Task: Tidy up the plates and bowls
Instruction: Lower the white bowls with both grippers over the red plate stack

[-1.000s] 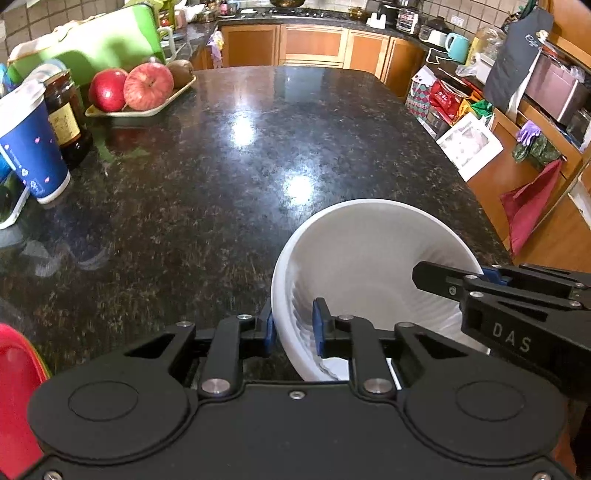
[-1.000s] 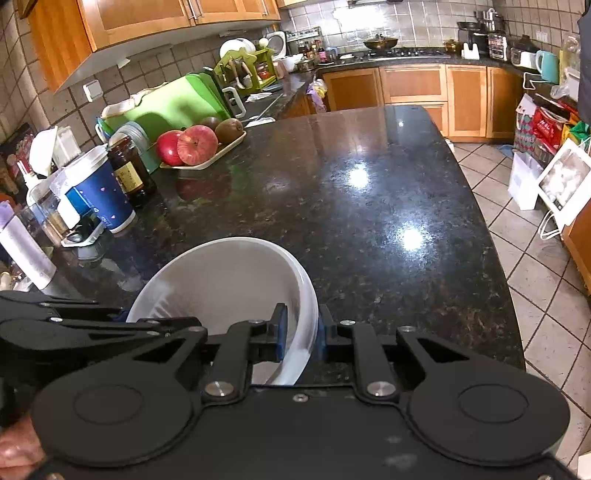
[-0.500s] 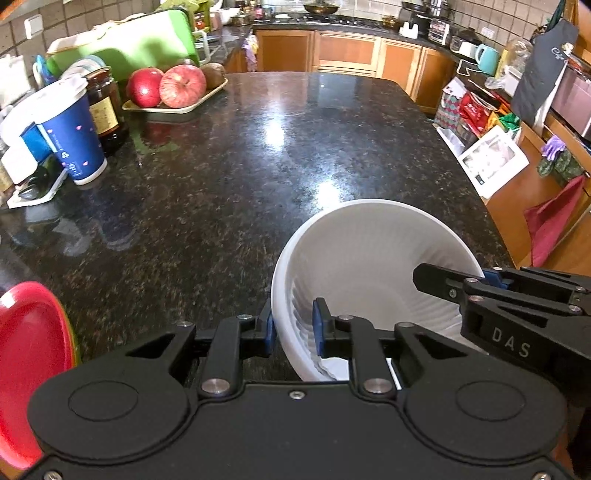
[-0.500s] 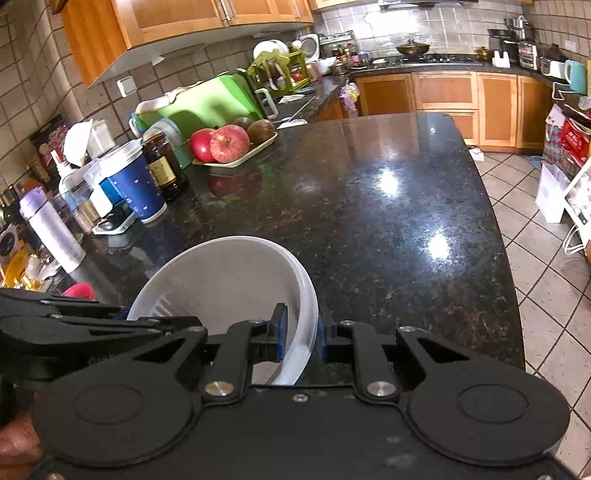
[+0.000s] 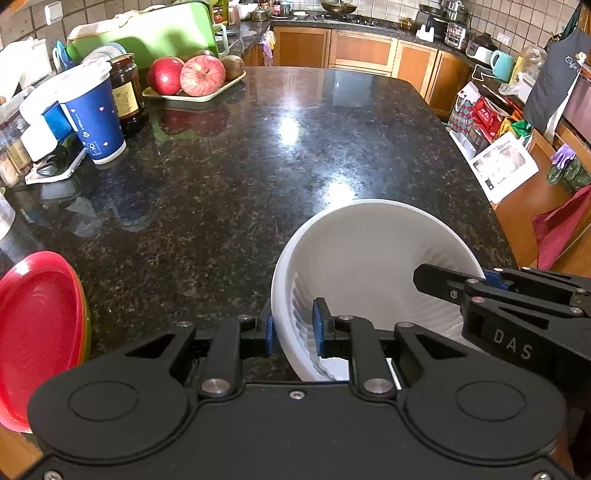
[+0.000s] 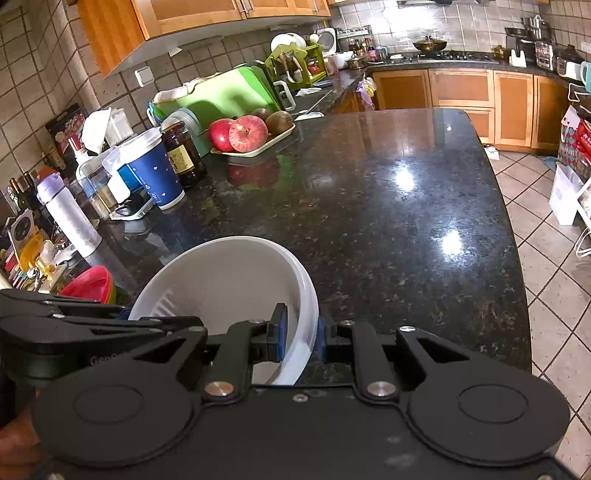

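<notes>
A white ribbed bowl (image 5: 373, 266) is held above the near edge of the dark granite counter (image 5: 258, 155). My left gripper (image 5: 293, 328) is shut on its left rim. My right gripper (image 6: 300, 334) is shut on its right rim and shows in the left wrist view (image 5: 491, 291). The bowl (image 6: 225, 277) also fills the near left of the right wrist view. A stack of red plates (image 5: 37, 325) with green and orange edges beneath lies at the near left, and shows in the right wrist view (image 6: 90, 284).
Along the counter's left side stand a blue paper cup (image 5: 94, 118), a dark jar (image 5: 127, 90), a tray of apples (image 5: 192, 77) and a white bottle (image 6: 70, 218). A green cutting board (image 5: 147, 33) leans behind. Tiled floor (image 6: 546, 258) lies right of the counter.
Both grippers with the bowl have pulled back and up from the counter. More of the left-side clutter and the red plate stack has come into view.
</notes>
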Available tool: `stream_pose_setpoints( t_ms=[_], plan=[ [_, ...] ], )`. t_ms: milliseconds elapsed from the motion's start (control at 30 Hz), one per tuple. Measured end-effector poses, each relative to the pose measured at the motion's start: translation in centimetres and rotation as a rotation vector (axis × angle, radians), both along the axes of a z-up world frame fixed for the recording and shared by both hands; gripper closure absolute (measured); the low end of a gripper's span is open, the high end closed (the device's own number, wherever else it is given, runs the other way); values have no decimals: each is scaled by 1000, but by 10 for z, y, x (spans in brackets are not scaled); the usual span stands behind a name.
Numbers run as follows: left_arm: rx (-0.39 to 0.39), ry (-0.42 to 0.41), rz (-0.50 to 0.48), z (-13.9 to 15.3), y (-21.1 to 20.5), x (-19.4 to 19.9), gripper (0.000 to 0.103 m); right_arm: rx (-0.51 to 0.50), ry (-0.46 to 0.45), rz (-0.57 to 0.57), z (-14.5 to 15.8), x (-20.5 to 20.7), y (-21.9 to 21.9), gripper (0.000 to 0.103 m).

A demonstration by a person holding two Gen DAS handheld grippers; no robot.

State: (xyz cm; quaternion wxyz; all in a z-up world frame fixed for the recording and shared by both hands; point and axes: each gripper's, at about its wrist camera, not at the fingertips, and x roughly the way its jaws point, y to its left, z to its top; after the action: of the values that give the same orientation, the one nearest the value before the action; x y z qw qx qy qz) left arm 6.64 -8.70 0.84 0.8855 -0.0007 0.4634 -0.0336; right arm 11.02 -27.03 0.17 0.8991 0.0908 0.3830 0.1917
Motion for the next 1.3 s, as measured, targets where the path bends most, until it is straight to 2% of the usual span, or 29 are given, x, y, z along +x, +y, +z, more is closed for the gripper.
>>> stream_pose_setpoints(
  t_ms=[333, 533, 767, 1033, 1300],
  plan=[
    [-12, -33, -60, 13, 38, -10, 77, -28, -42, -43, 16, -21, 35, 85],
    [-15, -58, -92, 26, 82, -20, 77, -38, -66, -64, 29, -34, 79, 85],
    [36, -123, -102, 48, 134, -36, 77, -39, -112, -70, 47, -44, 140, 85],
    [9, -122, -102, 54, 192, -45, 77, -42, -140, -59, 58, -55, 204, 85],
    [22, -102, -120, 48, 231, -51, 77, -46, -118, -68, 51, -62, 248, 85]
  ],
)
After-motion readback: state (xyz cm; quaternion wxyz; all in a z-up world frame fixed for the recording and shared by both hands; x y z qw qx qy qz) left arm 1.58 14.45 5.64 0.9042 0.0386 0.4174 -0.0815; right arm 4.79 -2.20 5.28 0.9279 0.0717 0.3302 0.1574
